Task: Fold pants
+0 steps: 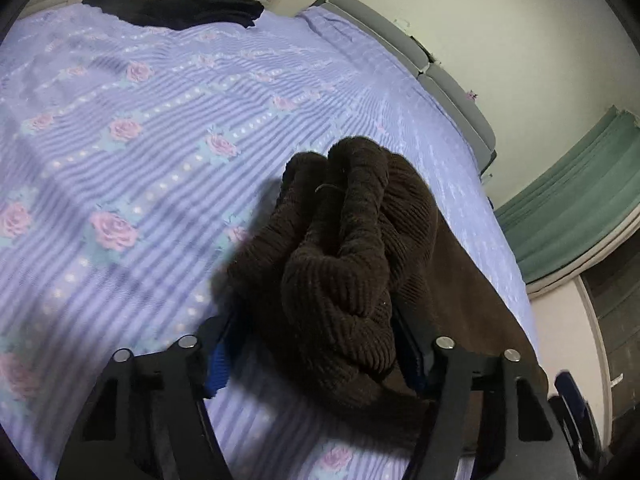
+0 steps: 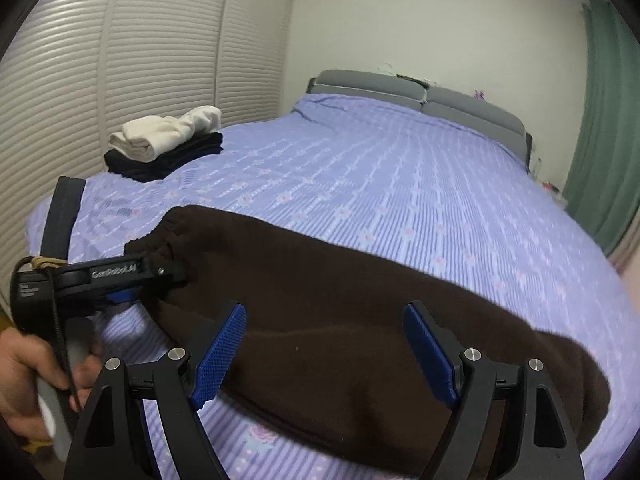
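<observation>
1. A lilac bedspread with rose print fills most of both views; a grey headboard runs along its far edge at upper centre of the right wrist view.
2. Folded white clothes sit on top of a folded black garment at the upper left of the bed, well apart from the work.
3. Louvred closet doors stand at left, a green curtain at right.
4. The dark brown pants lie across the lower middle of the bed.
5. The left gripper is clamped on the bunched, ribbed waistband of the pants, reaching in level from the left of the right wrist view, a bare hand holding its handle.
6. The right gripper hovers over the pants, jaws spread wide with nothing between them.
</observation>
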A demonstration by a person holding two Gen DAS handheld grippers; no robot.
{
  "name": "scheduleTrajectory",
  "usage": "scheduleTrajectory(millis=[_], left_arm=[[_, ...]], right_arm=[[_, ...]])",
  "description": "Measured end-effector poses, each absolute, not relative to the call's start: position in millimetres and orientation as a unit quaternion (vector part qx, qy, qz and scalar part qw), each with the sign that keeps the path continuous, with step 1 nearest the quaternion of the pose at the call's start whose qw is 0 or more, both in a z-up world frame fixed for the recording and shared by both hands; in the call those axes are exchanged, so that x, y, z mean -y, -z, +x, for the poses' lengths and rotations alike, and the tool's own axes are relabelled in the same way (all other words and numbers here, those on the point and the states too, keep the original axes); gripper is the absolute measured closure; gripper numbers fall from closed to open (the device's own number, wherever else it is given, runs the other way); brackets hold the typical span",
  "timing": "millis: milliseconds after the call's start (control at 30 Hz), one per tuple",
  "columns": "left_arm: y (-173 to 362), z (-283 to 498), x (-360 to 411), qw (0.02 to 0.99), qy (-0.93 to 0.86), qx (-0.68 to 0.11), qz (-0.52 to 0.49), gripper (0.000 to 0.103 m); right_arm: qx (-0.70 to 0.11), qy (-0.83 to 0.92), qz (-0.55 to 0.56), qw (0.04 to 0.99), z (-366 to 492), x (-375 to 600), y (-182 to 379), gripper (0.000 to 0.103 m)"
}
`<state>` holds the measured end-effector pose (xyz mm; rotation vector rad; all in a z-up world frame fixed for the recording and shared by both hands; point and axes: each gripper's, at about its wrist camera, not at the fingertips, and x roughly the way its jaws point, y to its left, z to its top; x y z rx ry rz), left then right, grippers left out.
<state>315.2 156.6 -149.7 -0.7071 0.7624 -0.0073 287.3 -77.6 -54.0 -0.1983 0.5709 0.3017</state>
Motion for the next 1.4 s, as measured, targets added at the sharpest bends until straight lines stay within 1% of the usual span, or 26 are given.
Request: scheduleTrajectory(millis=[133, 167, 233, 400, 467, 600, 700, 833, 1100, 1267, 1400], left_arm=[[153, 318, -157, 0.868, 0.016, -0.355, -0.346, 0.076], [150, 316, -153, 0.874, 0.013, -0.352, -0.336, 0.080], [138, 311, -145, 0.889, 0.008, -0.340, -0.307, 0.083], [101, 304, -128, 0.916, -0.005, -0.310, -0.256, 0.084], [76, 301, -110, 0.933, -0.008, -0.292, -0.211, 0.084], [33, 297, -66, 0.956, -0.001, -0.261, -0.131, 0.084], [6, 297, -19, 0.966, 0.013, -0.246, -0.081, 0.084], [-12, 298, 45, 0.969, 0.033, -0.241, -0.032, 0.084], [-2, 299, 180, 0.960, 0.086, -0.263, 0.040, 0.084], [20, 297, 259, 0.949, 0.113, -0.283, 0.081, 0.084], [39, 292, 302, 0.943, 0.125, -0.289, 0.112, 0.084]], right_arm=[[-0.284, -0.128, -0.074, 0.947, 281, 95, 59, 0.021], [-0.284, -0.122, -0.070, 0.949, 280, 99, 60, 0.021], [-0.287, -0.105, -0.051, 0.951, 279, 112, 61, 0.021], [-0.301, -0.060, 0.005, 0.952, 279, 153, 64, 0.021], [-0.305, -0.036, 0.022, 0.951, 277, 172, 63, 0.021], [-0.306, 0.010, 0.048, 0.951, 269, 218, 56, 0.021], [-0.301, 0.044, 0.054, 0.951, 259, 254, 47, 0.021], [-0.290, 0.080, 0.065, 0.952, 241, 297, 32, 0.021], [-0.275, 0.129, 0.121, 0.945, 205, 390, 22, 0.021], [-0.268, 0.142, 0.145, 0.942, 196, 425, 30, 0.021], [-0.265, 0.150, 0.163, 0.939, 191, 448, 40, 0.021]])
